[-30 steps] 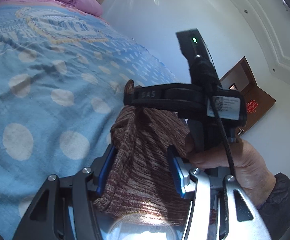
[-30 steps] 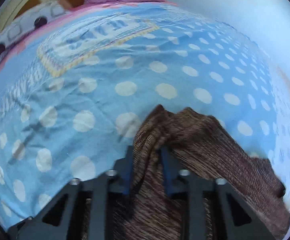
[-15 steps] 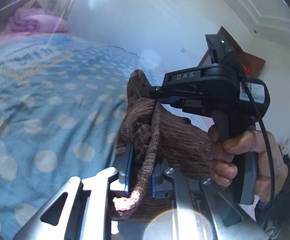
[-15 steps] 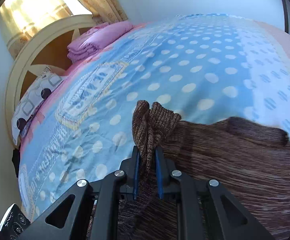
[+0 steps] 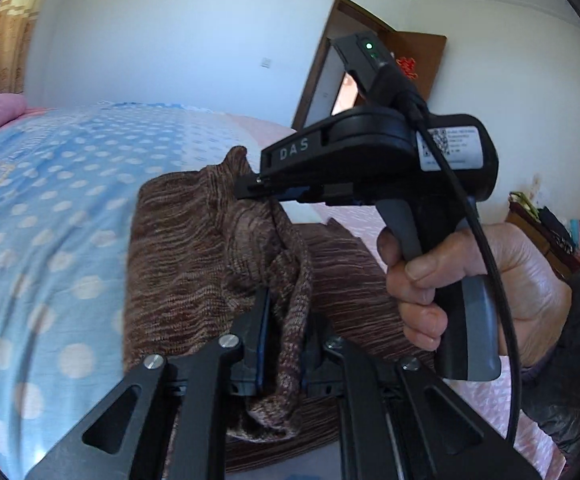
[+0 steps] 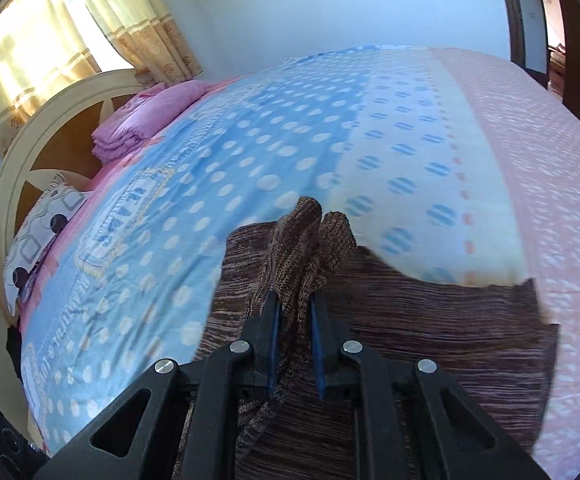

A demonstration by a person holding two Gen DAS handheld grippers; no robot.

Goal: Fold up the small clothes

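1. Clearly, the left gripper (image 5: pixel 284 344) is clamped on a bunched edge of the brown knit garment (image 5: pixel 194 264), so the cloth hangs free of the bed (image 5: pixel 50 184) for folding.
2. Likewise the right gripper (image 6: pixel 294 344) pinches another gathered part of the same knit; in the left view it sits just above the left one, probably bringing two edges together.
3. Below both grips the garment's lower part drapes onto the bed's polka-dot cover, which likely serves as the folding surface.
4. A pink folded blanket (image 6: pixel 146 116) lies well apart, near the headboard (image 6: pixel 50 120).
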